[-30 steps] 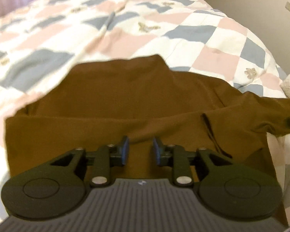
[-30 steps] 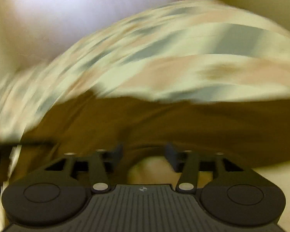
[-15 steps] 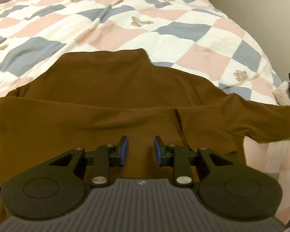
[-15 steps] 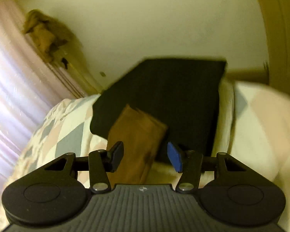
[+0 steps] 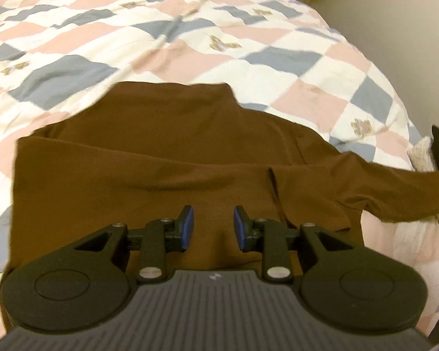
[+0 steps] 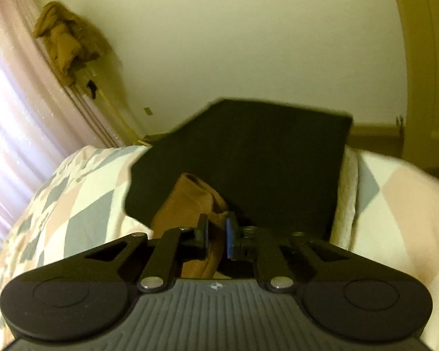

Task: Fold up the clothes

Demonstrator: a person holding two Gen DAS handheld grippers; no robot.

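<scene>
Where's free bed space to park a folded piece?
Free: checked quilt beyond the brown top's collar, out to the curtain. Crowded: the right edge, where the sleeve between the closing right claw's fingers crosses a black cushion.

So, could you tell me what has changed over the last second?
The right gripper swung away from the brown top to its sleeve, lying against the black cushion, and its jaws are closing on the sleeve end. The left gripper stays part open above the top, holding nothing.
</scene>
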